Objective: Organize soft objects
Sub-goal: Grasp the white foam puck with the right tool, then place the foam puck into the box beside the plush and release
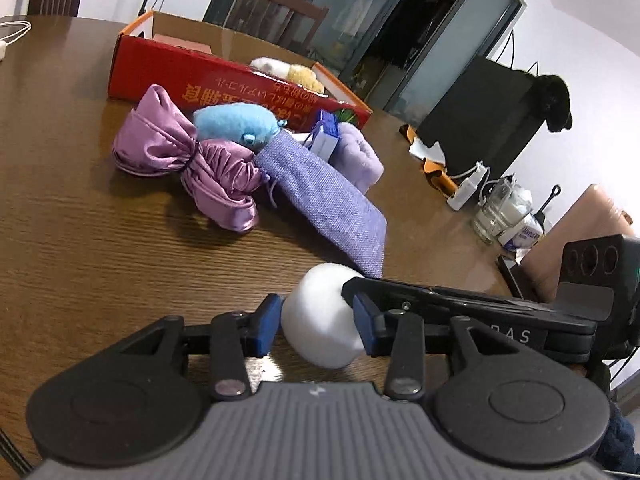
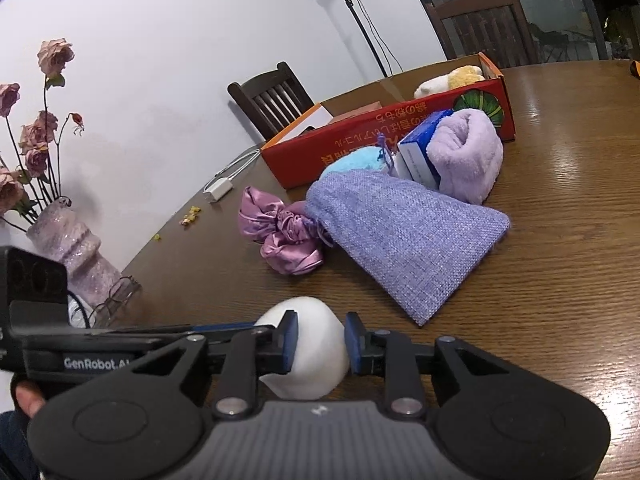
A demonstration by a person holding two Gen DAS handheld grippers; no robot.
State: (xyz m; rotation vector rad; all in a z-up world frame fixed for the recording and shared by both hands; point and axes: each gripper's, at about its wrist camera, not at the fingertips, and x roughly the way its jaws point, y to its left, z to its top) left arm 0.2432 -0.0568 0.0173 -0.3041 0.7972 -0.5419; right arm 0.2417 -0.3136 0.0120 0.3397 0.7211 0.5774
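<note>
You're in a home dining room: a round wooden table (image 1: 80, 184) with dark slatted chairs (image 2: 272, 98) pulled up, a vase of dried roses (image 2: 68, 240) against the plain white wall, and glass sliding doors (image 1: 452, 40) opening onto a darker room behind.

White soft ball (image 1: 320, 320): round, matte, resting on the wooden table nearest the cameras. Lavender woven drawstring pouch (image 2: 404, 236): lies flat just beyond the ball, mouth toward the box. Purple satin pouch (image 1: 188, 160): crumpled, cinched at the middle, beside the woven pouch's mouth. Light blue plush (image 1: 236, 120): lies behind both pouches, against the box. Lilac rolled towel (image 2: 468, 156): on its side beside the box. Red cardboard box (image 1: 160, 68): open-topped, containing a yellow-and-white plush (image 2: 452, 78) at one end.
</note>
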